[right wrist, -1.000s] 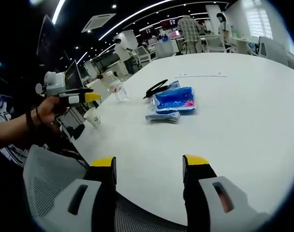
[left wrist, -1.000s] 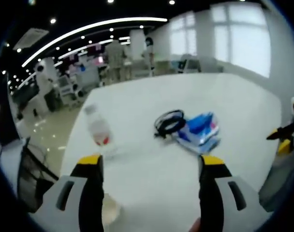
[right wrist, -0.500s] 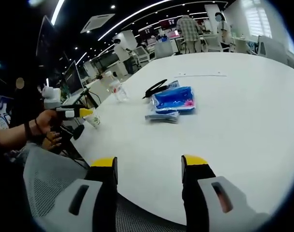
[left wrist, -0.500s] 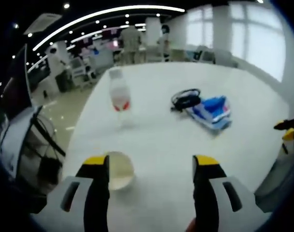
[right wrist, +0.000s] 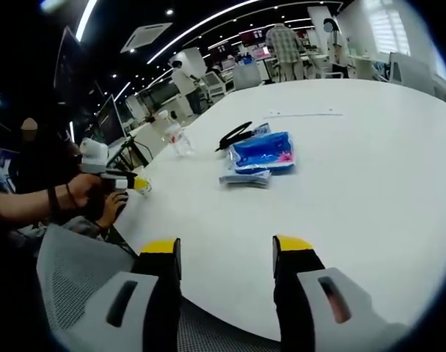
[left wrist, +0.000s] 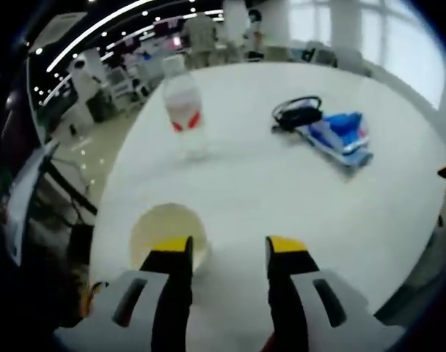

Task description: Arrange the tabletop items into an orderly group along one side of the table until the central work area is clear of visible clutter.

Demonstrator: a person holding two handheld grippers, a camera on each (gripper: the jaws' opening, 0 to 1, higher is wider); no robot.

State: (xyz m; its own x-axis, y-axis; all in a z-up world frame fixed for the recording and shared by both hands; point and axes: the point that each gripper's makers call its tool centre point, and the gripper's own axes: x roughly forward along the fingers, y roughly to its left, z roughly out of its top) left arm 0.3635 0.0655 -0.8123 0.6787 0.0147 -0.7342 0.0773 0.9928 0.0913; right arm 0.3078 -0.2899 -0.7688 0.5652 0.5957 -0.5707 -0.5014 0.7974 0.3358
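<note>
my left fingers point(left wrist: 172, 253) stand apart over the near edge of the white table point(left wrist: 282, 176), the left tip at the rim of a paper cup point(left wrist: 166, 231) that sits upright by that edge; past it a clear bottle point(left wrist: 183, 110) stands up, and off to the right a black cable point(left wrist: 296, 114) lies touching a blue packet point(left wrist: 340, 136). in the right gripper view my right fingers point(right wrist: 161, 253) are apart too, holding nothing, above the table edge and a grey mesh chair back point(right wrist: 83, 286), with the packet point(right wrist: 263, 152) and cable point(right wrist: 235, 134) lying mid-table, the bottle point(right wrist: 180, 138) beyond to the left, and my left gripper point(right wrist: 131, 183) in a hand point(right wrist: 87, 189) at the far-left edge, cup hidden behind it.
</note>
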